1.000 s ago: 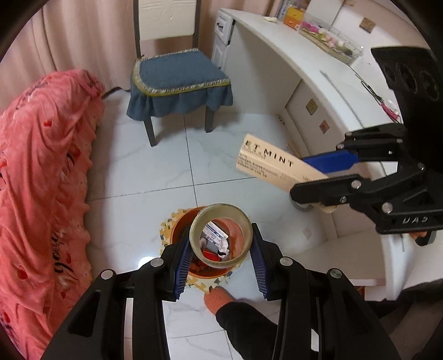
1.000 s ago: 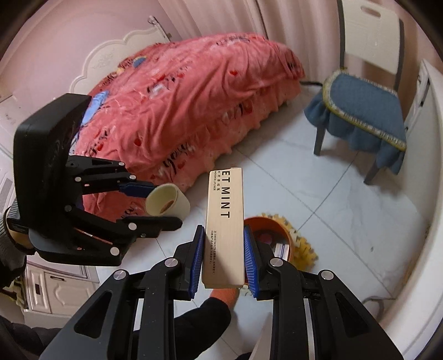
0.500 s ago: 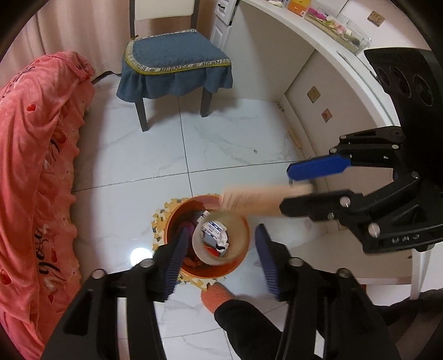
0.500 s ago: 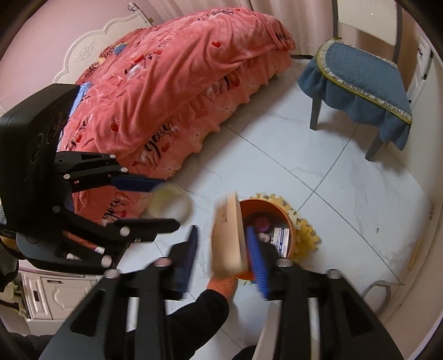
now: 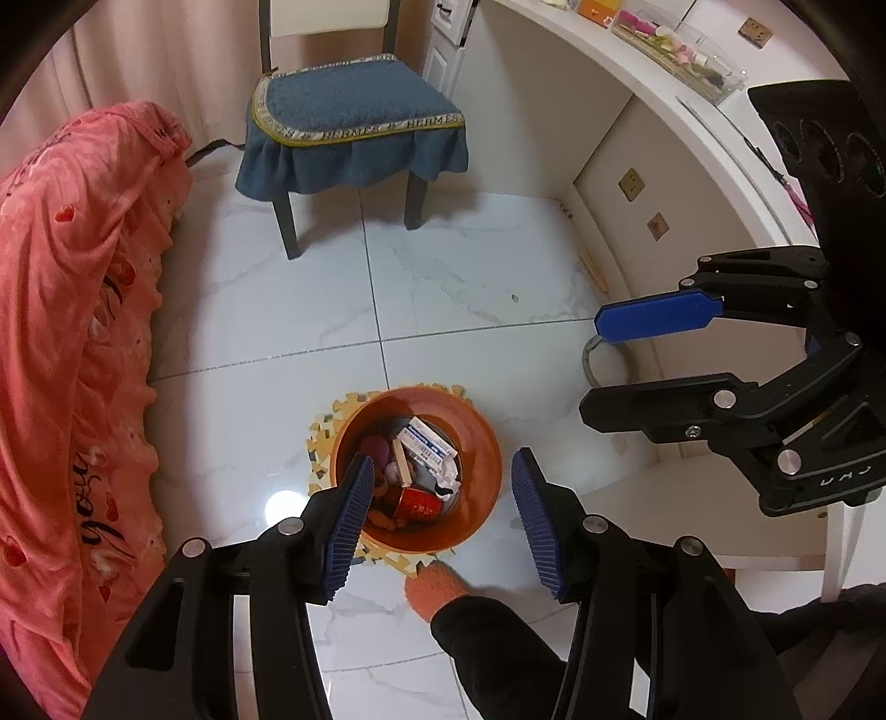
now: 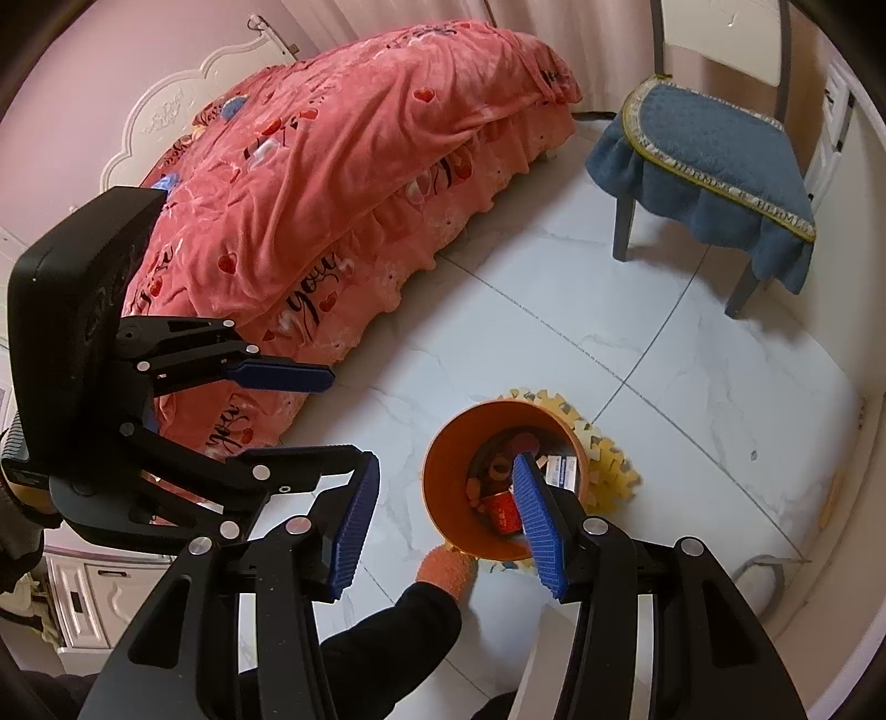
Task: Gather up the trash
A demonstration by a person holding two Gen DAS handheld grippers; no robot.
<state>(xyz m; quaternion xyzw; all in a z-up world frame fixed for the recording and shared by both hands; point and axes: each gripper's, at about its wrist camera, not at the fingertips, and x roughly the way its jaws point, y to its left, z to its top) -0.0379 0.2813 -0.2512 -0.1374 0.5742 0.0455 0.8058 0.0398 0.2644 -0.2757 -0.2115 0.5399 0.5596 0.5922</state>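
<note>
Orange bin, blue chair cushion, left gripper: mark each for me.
orange bin point(image 5: 487, 471), left wrist view, bare inner wall on the right.
blue chair cushion point(image 6: 709, 144), right wrist view, middle of seat top.
left gripper point(image 5: 437, 512), left wrist view, midway between its open fingertips.

- The bin point(image 5: 487, 443) stands on a foam mat point(image 5: 326, 426) on the floor point(image 5: 266, 310), with boxes point(image 5: 429, 443) and other trash inside it.
- The bed point(image 5: 66, 310) lies left of the bin; the desk point(image 5: 637, 83) curves along the right.
- The chair point(image 5: 349, 111) stands behind the bin, between bed and desk.
- A clear tray point(image 5: 675, 50) sits on the desk near its far edge.
- The left gripper point(image 5: 437, 509) hangs above the bin; the right gripper point(image 5: 631, 365) is to its right, above the floor just before the desk.
</note>
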